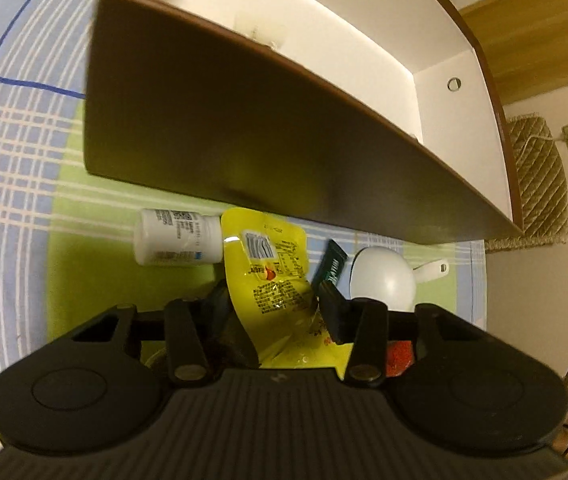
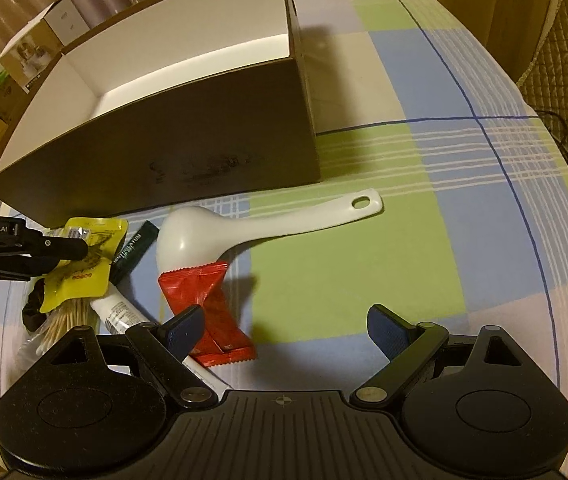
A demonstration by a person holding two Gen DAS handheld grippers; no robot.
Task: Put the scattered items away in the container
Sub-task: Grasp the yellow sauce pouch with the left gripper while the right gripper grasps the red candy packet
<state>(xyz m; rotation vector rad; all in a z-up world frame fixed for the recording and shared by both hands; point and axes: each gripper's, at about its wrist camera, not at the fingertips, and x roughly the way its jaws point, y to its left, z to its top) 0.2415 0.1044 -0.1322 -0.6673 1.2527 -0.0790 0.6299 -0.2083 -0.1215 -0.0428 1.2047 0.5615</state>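
Left wrist view: left gripper (image 1: 273, 312) partly closed, fingers (image 1: 334, 314) straddling yellow sachet (image 1: 273, 276); whether pads press it, cannot tell. Sachet long axis runs away from fingers toward brown box (image 1: 219, 120) just beyond.

Right wrist view: right gripper (image 2: 284, 330) wide open, empty, above tabletop (image 2: 464, 168). Red packet (image 2: 207, 308) by its left finger; white spoon (image 2: 243, 228) farther, handle pointing right. Left gripper nearer sachet.
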